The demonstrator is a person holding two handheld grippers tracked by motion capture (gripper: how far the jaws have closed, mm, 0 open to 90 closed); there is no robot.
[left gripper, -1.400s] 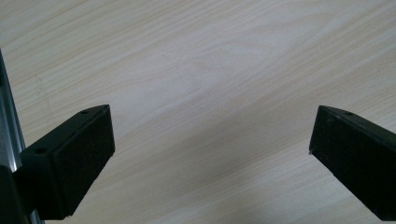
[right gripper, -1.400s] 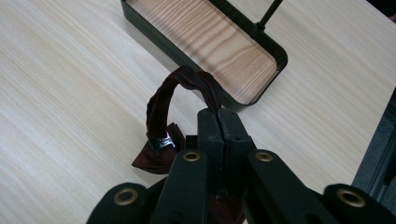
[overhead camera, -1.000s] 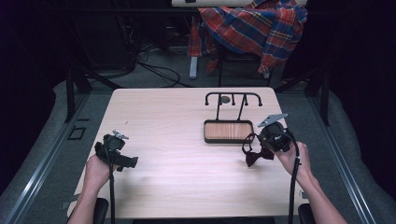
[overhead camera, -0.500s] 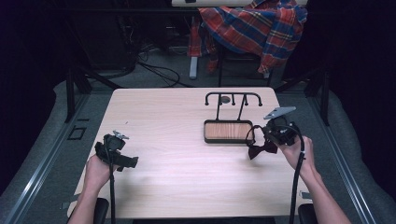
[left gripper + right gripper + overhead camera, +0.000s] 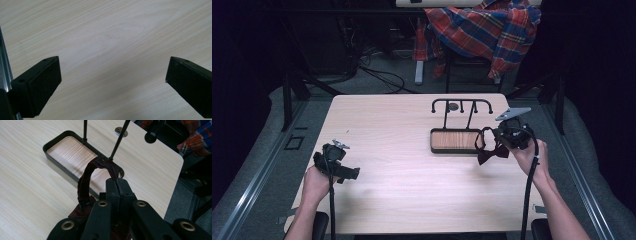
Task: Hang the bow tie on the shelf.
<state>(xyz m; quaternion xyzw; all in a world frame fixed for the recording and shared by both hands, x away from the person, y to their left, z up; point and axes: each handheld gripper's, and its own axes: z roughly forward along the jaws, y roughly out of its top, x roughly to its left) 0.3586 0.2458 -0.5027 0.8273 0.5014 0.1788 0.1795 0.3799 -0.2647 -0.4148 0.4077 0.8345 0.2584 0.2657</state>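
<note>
Bow tie (image 5: 86, 195): dark maroon fabric with a thin neck strap arching into a loop; held off the table just beside the right end of the stand's tray, bow part hanging below the strap.
Stand (image 5: 462, 107): black wire rack with hooked arms rising on two posts from a shallow tray (image 5: 455, 140) with a wood-grain floor; taken here as the landmark. It sits toward the right of the table (image 5: 412, 150).
Right gripper (image 5: 117, 182): jaws pressed together on the strap, pinching it at the top of the loop, just right of the tray's near right corner.
Left gripper (image 5: 112, 75): jaws spread wide with nothing between them, only bare table under it; well apart from the stand, far to its left and nearer the person.
Handling, judged: light and limp. The strap will sag and swing, and the bow will dangle and twist under any quick move. Not fragile, but the fabric may slide through the pads if pinched loosely.
Where to hold, judged: the strap, as now, keeps the loop open enough to drop over a hooked arm. Gripping the bow itself would collapse the loop.
Risk, judged: loop snagging on a post or closing up before it reaches a hook.
Beyond the stand: plaid shirt (image 5: 482, 25) draped over furniture past the table's far edge.
</note>
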